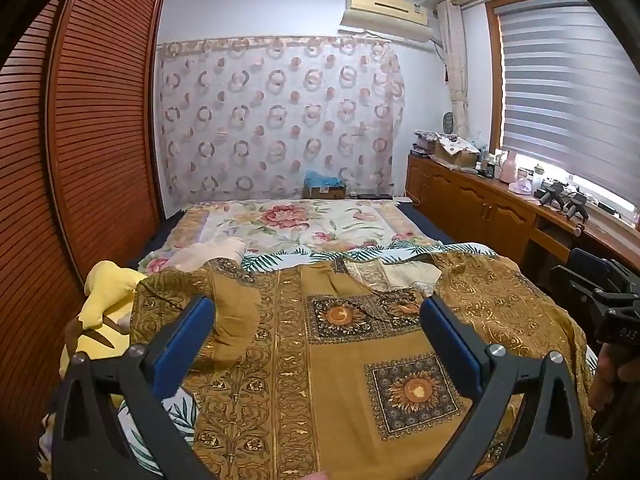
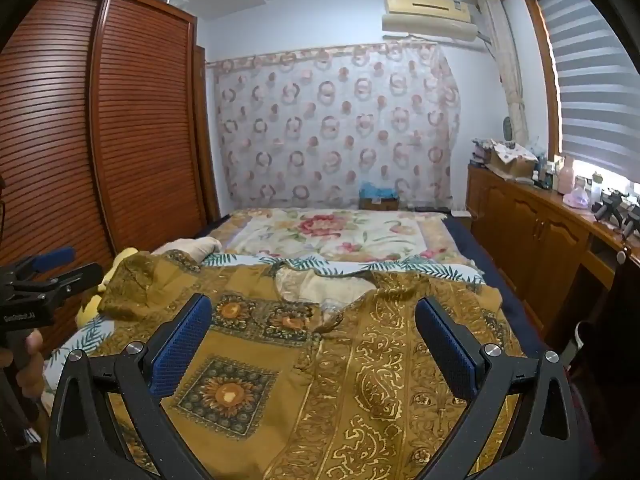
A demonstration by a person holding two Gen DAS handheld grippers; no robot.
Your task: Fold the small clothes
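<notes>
The left gripper (image 1: 318,312) hovers level, fingers spread wide, above the mustard shirt (image 1: 340,360). The right gripper (image 2: 314,314) hovers beside it, equally agape and holding nothing.

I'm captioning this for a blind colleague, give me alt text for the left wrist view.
The open left gripper hovers over a mustard-gold sunflower-print garment spread on a bed. A yellow plush toy lies at left, and the right gripper shows at the right edge.
</notes>
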